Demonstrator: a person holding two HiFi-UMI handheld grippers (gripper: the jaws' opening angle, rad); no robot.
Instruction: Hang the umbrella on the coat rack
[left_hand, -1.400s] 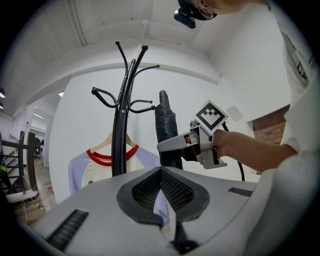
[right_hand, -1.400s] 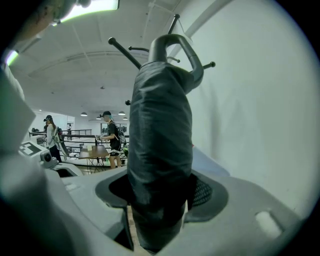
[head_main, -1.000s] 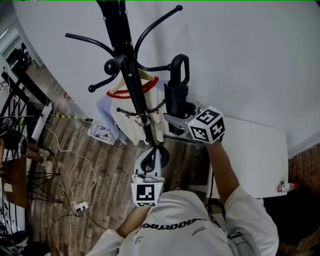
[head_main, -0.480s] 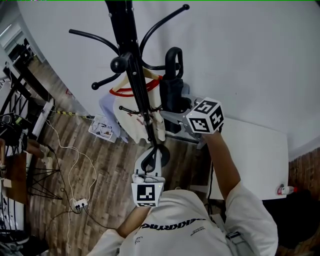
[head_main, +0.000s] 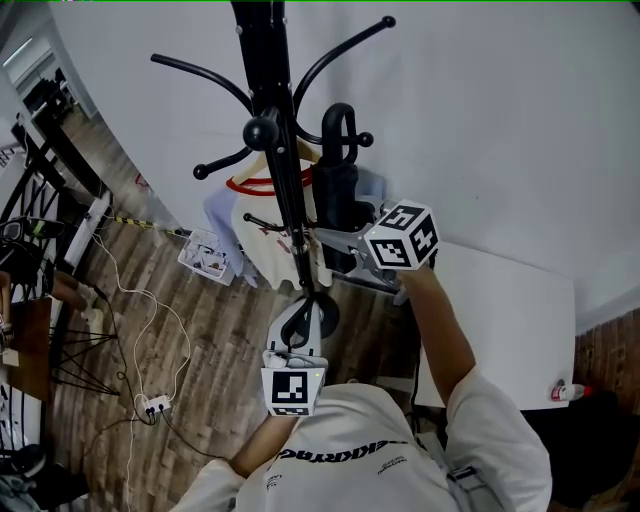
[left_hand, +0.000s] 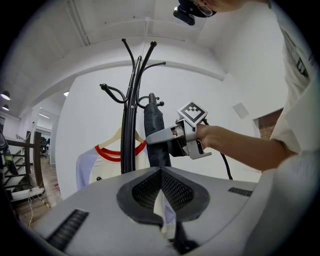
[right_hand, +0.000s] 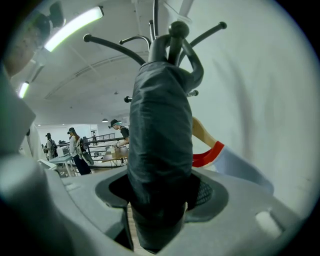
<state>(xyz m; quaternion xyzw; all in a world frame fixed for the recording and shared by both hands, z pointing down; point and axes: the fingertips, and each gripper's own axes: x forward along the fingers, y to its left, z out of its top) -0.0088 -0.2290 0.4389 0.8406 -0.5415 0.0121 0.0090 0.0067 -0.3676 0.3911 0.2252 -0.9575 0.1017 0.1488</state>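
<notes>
- Head view: the folded black umbrella (head_main: 338, 200) stood upright just at 3 o'clock of the coat rack (head_main: 285, 170) pole, its long axis running from 6 to 12 o'clock.
- Its loop handle (head_main: 338, 125) was at the top, level with a short ball-tipped hook (head_main: 365, 140) that showed at 3 o'clock of the loop.
- The hook's stem crossed the loop, but I could not tell whether it passed through or only behind it.
- The right gripper (head_main: 335, 250) was clamped on the umbrella's wrapped body. In the right gripper view the dark canopy filled the gap and both pads pressed on it.
- From those jaws the handle lay at 12 o'clock, so in my judgement the coming move turned on whether the loop sat over the hook's tip, with the umbrella kept upright.
- The left gripper (head_main: 300, 322) sat at 6 o'clock of the pole, near its foot, jaws closed together on nothing. It was well apart from the handle, so the right hand was the nearer 1.
- A shirt (head_main: 258, 215) with a red collar hung on the rack at 9 o'clock of the umbrella.
- A white table (head_main: 510, 320) stood at 4 o'clock, behind the right forearm.
</notes>
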